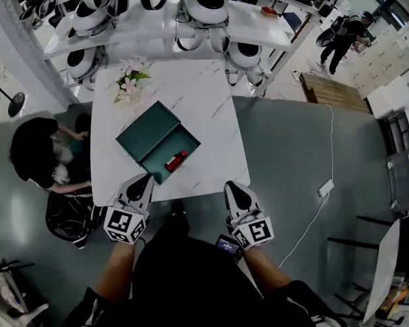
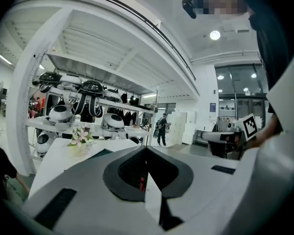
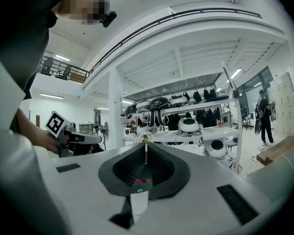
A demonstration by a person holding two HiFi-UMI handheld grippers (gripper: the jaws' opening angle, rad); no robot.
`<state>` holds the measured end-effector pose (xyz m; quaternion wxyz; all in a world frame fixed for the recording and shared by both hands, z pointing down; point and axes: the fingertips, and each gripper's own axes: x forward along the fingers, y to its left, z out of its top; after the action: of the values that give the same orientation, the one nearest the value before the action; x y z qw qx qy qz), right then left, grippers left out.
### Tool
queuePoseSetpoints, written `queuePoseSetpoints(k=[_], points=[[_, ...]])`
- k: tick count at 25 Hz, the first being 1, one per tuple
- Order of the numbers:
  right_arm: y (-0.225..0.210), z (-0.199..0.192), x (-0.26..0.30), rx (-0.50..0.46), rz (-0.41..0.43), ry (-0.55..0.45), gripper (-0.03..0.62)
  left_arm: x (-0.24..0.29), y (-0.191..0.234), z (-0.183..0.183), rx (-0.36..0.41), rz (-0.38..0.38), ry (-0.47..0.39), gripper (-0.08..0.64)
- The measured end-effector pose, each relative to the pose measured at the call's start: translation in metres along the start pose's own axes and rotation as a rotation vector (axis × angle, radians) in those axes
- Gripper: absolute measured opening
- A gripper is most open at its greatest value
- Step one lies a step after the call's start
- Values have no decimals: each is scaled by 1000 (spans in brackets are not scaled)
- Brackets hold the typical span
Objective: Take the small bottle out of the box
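In the head view a small red bottle [image 1: 176,161] lies in the tray of an open dark green box [image 1: 148,136], whose lid stands beside it on the white marble table [image 1: 211,107]. My left gripper [image 1: 143,180] hovers at the table's near edge, just short of the box's near corner, with its jaws shut and empty. My right gripper [image 1: 232,187] hangs over the near right edge, also shut and holding nothing. In the left gripper view, a sliver of the red bottle [image 2: 142,182] shows behind the joined left gripper [image 2: 146,149]. The right gripper [image 3: 146,146] points toward the shelves.
A vase of pink flowers [image 1: 131,80] stands at the table's far left corner. Shelves with white helmet-like units [image 1: 211,5] run behind the table. A person in black [image 1: 34,152] crouches left of the table. A white cable [image 1: 325,182] trails on the grey floor to the right.
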<state>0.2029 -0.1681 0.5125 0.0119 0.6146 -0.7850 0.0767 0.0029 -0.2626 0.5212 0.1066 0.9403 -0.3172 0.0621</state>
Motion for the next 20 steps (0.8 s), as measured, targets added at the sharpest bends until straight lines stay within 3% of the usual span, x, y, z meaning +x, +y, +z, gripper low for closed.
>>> queuePoseSetpoints(k=[8, 16, 18, 20], points=[[-29, 19, 86, -44, 108, 53, 38, 48, 51, 6, -32, 67, 46, 17], [-55, 15, 139, -55, 227, 93, 38, 77, 70, -7, -38, 99, 137, 24], [-62, 12, 149, -43, 266, 100, 38, 86, 71, -15, -24, 104, 189, 99], [-70, 9, 156, -33, 309, 110, 38, 95, 68, -26, -7, 106, 259, 120]])
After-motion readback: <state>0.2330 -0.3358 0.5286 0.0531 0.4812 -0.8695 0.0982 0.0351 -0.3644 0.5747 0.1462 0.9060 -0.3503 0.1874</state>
